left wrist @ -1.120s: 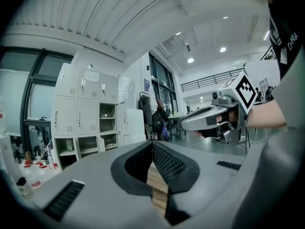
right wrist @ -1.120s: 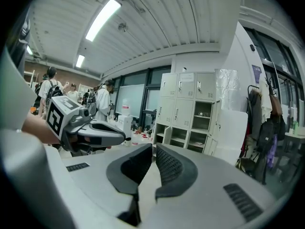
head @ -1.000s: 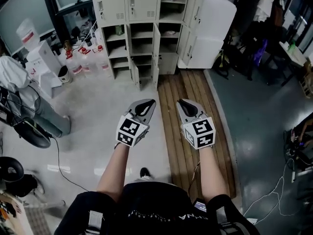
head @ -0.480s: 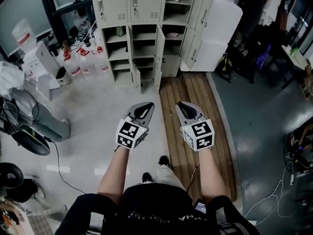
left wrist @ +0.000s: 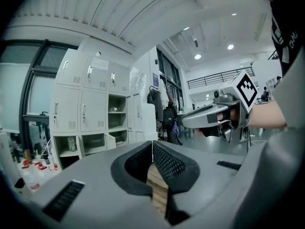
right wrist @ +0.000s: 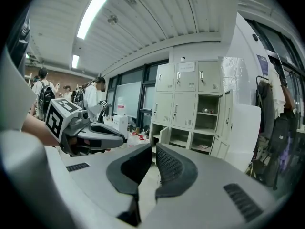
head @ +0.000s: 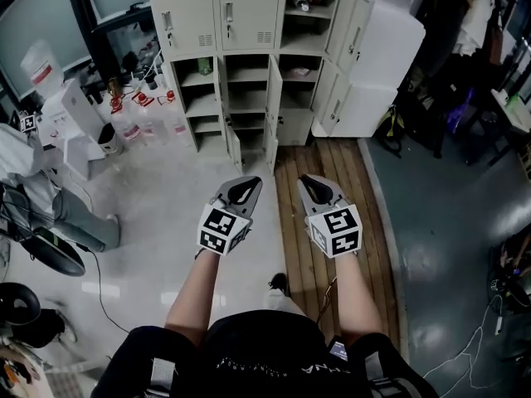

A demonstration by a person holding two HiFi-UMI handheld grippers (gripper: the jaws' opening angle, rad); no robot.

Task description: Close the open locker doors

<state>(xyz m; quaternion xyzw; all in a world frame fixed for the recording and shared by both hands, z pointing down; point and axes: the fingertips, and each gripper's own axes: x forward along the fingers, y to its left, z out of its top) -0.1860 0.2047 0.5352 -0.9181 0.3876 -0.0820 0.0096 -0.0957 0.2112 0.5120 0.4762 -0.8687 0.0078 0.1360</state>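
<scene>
A beige locker unit [head: 249, 23] stands ahead, past the grippers. Several of its doors hang open: one in the middle column [head: 273, 85], a low one [head: 233, 148] and two on the right side [head: 334, 98]. Open compartments show shelves and small items. My left gripper [head: 249, 181] and right gripper [head: 309, 178] are held side by side at waist height, well short of the lockers. Both are shut with nothing in them. In the left gripper view the jaws [left wrist: 152, 143] meet, with the lockers [left wrist: 95, 104] behind. In the right gripper view the jaws [right wrist: 154, 147] point towards the lockers [right wrist: 190, 99].
A strip of wooden planks [head: 319, 172] runs from the lockers towards me on the right. Bottles with red caps [head: 141, 110] stand on the floor to the left of the lockers. A white cabinet [head: 377, 65] flanks them on the right. A seated person [head: 33, 172] is at the far left.
The lockers have come nearer and lower in the head view as the person steps forward. Both grippers keep the same pose, shut.
</scene>
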